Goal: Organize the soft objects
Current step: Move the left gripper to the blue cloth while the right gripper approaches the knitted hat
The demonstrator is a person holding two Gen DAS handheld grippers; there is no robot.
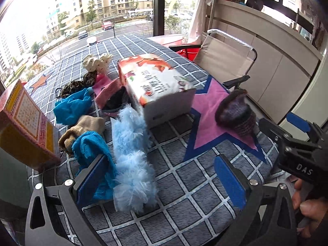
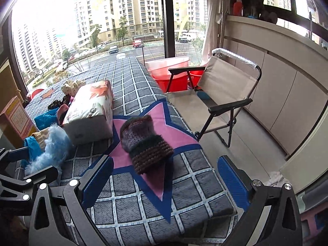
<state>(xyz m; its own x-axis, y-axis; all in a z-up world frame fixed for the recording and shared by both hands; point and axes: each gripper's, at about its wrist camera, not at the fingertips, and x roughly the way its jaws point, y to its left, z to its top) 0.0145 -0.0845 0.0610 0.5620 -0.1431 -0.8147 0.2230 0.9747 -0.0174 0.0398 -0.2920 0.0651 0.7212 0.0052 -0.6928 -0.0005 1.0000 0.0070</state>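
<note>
A grey checked bedspread [image 1: 184,184] holds the soft items. My left gripper [image 1: 162,178] is open low over it. A fluffy light-blue piece [image 1: 131,153] lies between its fingers, nearer the left pad. A bright blue cloth [image 1: 92,149] drapes against that left pad, with a beige sock [image 1: 86,127] behind it. A purple and brown knit hat [image 2: 143,137] lies on the pink star patch. My right gripper [image 2: 165,181] is open just in front of the hat and holds nothing. The hat [image 1: 233,110] and the right gripper [image 1: 274,119] also show at the right of the left wrist view.
A white and red carton [image 1: 155,82] stands mid-bed, a yellow and pink box [image 1: 24,123] at the left. Behind lie another blue cloth [image 1: 71,106], a pink item [image 1: 104,90], leopard fabric [image 1: 78,84] and dotted socks [image 1: 96,61]. A folding chair [image 2: 221,94] and red basin [image 2: 170,73] stand beside the bed.
</note>
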